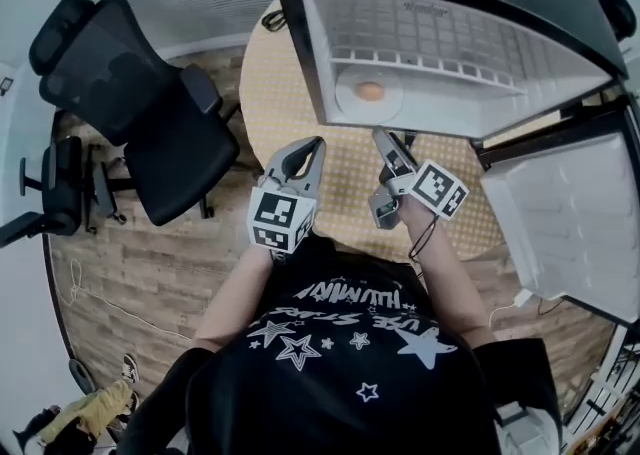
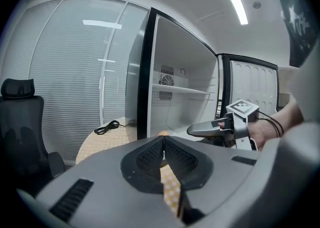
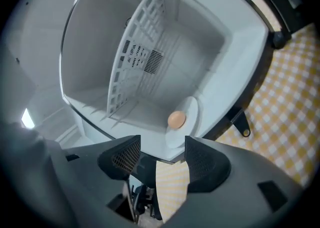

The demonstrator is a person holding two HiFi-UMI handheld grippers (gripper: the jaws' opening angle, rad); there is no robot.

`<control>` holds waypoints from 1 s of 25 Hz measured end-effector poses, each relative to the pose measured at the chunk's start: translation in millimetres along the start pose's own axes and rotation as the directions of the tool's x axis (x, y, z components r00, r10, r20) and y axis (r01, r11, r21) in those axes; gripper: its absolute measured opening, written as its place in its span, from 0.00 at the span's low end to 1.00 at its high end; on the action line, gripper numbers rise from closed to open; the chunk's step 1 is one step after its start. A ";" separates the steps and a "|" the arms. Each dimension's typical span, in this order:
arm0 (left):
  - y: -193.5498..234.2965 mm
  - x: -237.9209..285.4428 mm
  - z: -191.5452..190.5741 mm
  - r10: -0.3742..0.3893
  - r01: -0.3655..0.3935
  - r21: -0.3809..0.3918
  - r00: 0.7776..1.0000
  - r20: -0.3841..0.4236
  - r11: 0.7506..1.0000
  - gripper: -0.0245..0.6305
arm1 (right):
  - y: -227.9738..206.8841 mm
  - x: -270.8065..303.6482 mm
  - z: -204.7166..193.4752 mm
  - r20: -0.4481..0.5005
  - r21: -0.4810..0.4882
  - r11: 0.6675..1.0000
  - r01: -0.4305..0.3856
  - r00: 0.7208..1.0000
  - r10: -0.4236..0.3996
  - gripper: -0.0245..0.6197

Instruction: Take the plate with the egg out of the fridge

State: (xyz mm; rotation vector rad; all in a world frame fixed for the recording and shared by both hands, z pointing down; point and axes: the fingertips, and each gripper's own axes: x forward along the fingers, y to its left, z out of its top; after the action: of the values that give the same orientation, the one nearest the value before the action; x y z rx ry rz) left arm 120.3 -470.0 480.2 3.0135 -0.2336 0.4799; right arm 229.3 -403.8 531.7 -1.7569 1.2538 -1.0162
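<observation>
A small fridge [image 1: 500, 83] stands open on a round table [image 1: 345, 178] covered in a yellow checked cloth, its door [image 1: 570, 223] swung wide to the right in the head view. A black office chair [image 1: 150, 113] sits off to the left on the wooden floor. Inside the fridge a white wire shelf [image 3: 135, 56] spans the upper part. The left gripper [image 2: 163, 144] hovers over the table in front of the fridge, its jaws clenched together with nothing between them. The right gripper [image 3: 162, 147] points into the fridge opening with its jaws spread wide and empty. Just beyond that gap, near the front edge of the fridge floor, lies the white plate [image 3: 189, 111]. The egg [image 3: 176, 120] rests on the plate. A black cable [image 2: 107, 127] lies coiled on the table beside the fridge.
</observation>
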 end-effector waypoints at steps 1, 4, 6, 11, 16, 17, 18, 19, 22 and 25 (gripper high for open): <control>2.2 2.6 -1.7 -0.011 0.011 -0.004 1.000 -0.005 1.000 0.05 | -4.6 2.9 -1.3 0.013 0.046 0.999 0.010 1.000 -0.011 0.43; 7.3 10.2 -5.7 -0.046 0.046 -0.009 0.999 -0.019 0.999 0.05 | -15.8 11.2 -2.3 0.056 0.174 0.984 0.022 0.998 -0.032 0.43; 9.5 15.5 -7.9 -0.066 0.066 -0.007 0.997 -0.026 0.998 0.05 | -21.1 16.4 -0.5 0.081 0.225 0.974 0.024 0.996 -0.043 0.43; 14.0 28.0 -17.5 -0.102 0.101 -0.017 0.993 -0.055 0.995 0.05 | -33.6 26.4 3.1 0.130 0.339 0.941 0.018 0.989 -0.066 0.43; 16.8 32.9 -18.6 -0.135 0.133 -0.026 0.989 -0.058 0.991 0.05 | -42.3 34.6 0.8 0.163 0.432 0.902 0.008 0.983 -0.087 0.43; 17.7 33.2 -19.2 -0.137 0.136 -0.026 0.989 -0.059 0.990 0.05 | -42.9 36.3 0.2 0.163 0.432 0.902 0.010 0.983 -0.089 0.43; 18.7 33.4 -19.9 -0.139 0.137 -0.026 0.988 -0.060 0.990 0.05 | -43.7 37.8 -0.3 0.166 0.435 0.900 0.007 0.982 -0.088 0.43; 19.8 33.5 -20.5 -0.141 0.139 -0.027 0.988 -0.061 0.990 0.05 | -43.9 39.3 -0.2 0.171 0.444 0.896 0.001 0.981 -0.086 0.43; 22.5 33.0 -23.4 -0.147 0.145 -0.030 0.987 -0.069 0.989 0.05 | -43.7 43.8 0.7 0.195 0.475 0.880 -0.023 0.978 -0.079 0.42; 25.0 32.3 -24.1 -0.150 0.148 -0.029 0.986 -0.069 0.989 0.05 | -50.6 47.2 -1.3 0.202 0.498 0.867 -0.005 0.973 -0.111 0.29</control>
State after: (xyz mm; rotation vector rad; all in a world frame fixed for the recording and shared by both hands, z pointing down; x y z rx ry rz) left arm 139.4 -496.5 514.5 2.9547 -0.0093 0.5635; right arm 257.0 -436.7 585.9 -1.4534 0.7189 -1.0270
